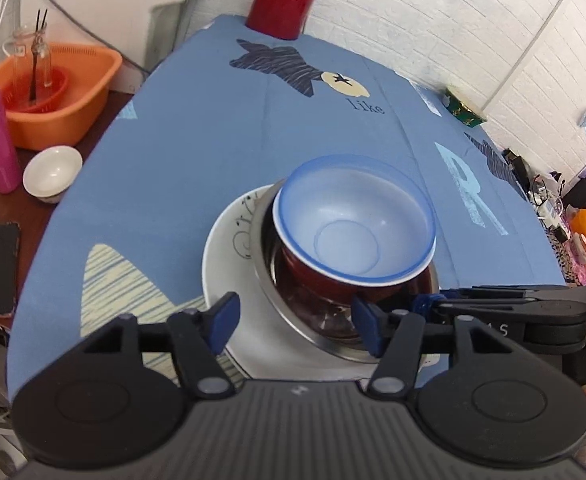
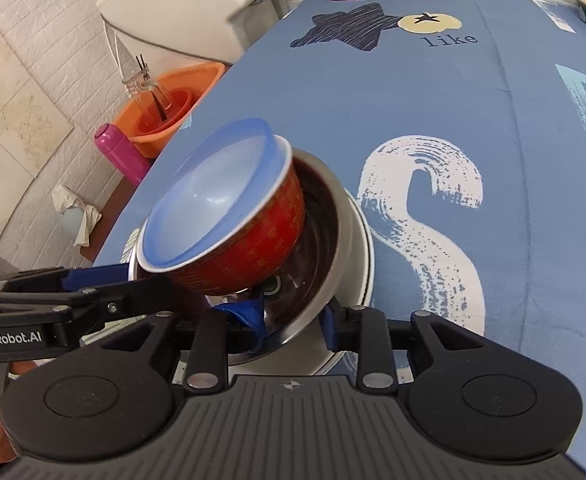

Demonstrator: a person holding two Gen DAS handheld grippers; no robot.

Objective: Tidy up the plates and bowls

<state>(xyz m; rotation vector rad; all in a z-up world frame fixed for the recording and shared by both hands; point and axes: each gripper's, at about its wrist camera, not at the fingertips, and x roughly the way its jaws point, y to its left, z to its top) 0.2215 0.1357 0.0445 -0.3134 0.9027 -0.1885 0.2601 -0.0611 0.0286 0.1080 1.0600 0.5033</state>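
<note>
Blue tablecloth (image 1: 197, 152) lies open toward the far edge. Near the front edge, stacked bowls (image 1: 353, 228) sit on a plate (image 1: 229, 280). Right gripper (image 2: 293, 320) clamps the steel bowl's (image 2: 333, 216) rim; left gripper (image 1: 293, 320) gapes, empty, just before the plate.

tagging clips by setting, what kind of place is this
Probably a lived-in home kitchen or dining corner: a table under a printed blue cloth, an orange wash basin beside it, and a white appliance against the white brick-pattern wall.

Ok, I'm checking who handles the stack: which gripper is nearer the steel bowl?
Right. The right gripper straddles the near rim of the steel bowl; the left gripper hangs open just beside that rim.
</note>
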